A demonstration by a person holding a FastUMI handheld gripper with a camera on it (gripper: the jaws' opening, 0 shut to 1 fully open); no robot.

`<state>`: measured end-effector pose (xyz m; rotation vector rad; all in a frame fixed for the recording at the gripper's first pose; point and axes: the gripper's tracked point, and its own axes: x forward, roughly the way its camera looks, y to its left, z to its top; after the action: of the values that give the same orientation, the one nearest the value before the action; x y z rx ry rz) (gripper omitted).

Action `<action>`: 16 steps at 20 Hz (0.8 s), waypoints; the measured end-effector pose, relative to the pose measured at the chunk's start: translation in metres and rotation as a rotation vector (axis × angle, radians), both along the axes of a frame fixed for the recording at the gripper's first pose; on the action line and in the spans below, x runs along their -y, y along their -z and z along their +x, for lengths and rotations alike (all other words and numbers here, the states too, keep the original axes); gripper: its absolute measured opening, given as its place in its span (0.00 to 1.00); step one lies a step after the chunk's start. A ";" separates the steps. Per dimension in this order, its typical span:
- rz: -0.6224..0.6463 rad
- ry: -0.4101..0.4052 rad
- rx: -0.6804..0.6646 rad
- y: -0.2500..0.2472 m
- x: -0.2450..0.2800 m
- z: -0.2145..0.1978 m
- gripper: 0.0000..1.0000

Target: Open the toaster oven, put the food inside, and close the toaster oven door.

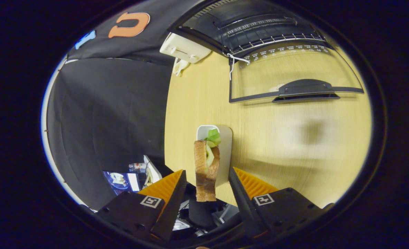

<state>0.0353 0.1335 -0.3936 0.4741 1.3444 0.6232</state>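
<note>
Gripper view, read from left to right: dark booth cloth fills the left of the frame, then the pale wooden worktop (197,100) begins. Low in the centre my fingers (206,180) stand apart, and between them sits the toasted sandwich with green lettuce (206,162), resting on a small white rectangular tray (225,145); neither finger touches it as far as I can tell. At the upper centre lies a cream plastic box (183,47). To the upper right the black toaster oven (256,24) already has its glass door (291,74) folded down, wire rack showing. So opening looks done; I judge the grasp is in hand. Next I must close squarely on the bread, lift, and carry it toward the rack.
</note>
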 end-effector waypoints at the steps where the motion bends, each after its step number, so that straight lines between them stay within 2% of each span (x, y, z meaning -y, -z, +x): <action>1: 0.007 -0.005 -0.010 0.000 -0.002 -0.001 0.79; 3: -0.001 -0.033 -0.042 0.003 -0.007 -0.007 0.68; 6: -0.017 -0.052 -0.034 0.002 -0.006 -0.007 0.42; 9: 0.005 -0.051 -0.030 -0.010 -0.007 -0.010 0.36; 12: 0.073 -0.036 -0.011 -0.048 -0.004 -0.015 0.34; 16: 0.158 0.045 0.090 -0.096 0.015 0.002 0.34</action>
<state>0.0371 0.1186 -0.2972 0.5955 1.2012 0.7084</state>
